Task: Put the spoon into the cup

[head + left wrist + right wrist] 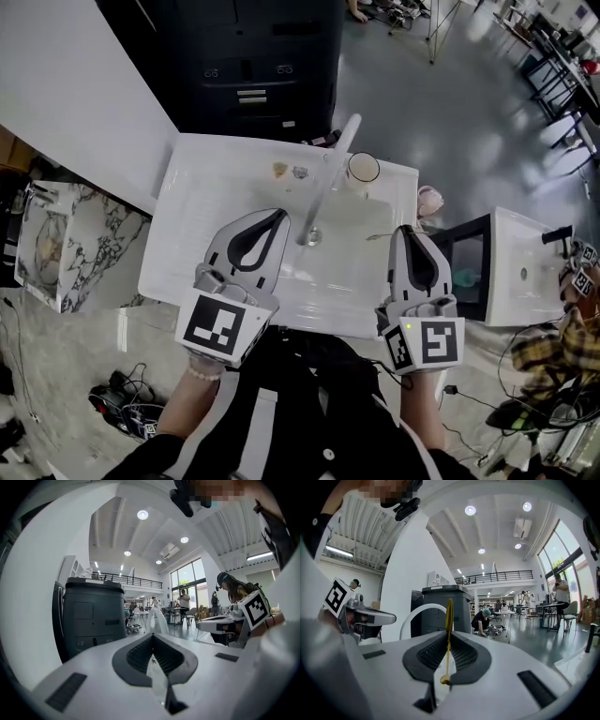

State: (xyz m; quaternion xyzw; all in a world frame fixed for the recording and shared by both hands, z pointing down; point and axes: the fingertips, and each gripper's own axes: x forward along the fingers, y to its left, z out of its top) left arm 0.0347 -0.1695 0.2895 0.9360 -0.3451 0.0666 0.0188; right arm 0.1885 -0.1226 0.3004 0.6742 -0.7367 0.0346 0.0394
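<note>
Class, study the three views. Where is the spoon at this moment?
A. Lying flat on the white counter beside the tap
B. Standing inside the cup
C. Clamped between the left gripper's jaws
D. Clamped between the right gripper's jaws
D: the right gripper view shows the gold spoon pinched edge-on between the jaws of the right gripper, while the cup stands apart on the counter, ahead of it.

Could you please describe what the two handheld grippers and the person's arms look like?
The left claw and right claw are white shells tapering to a point, with dark ribbed pads around a teardrop opening. Each carries a cube of black-and-white square markers; the right one shows a green light. The person wears a black top and a pale bead bracelet.
</note>
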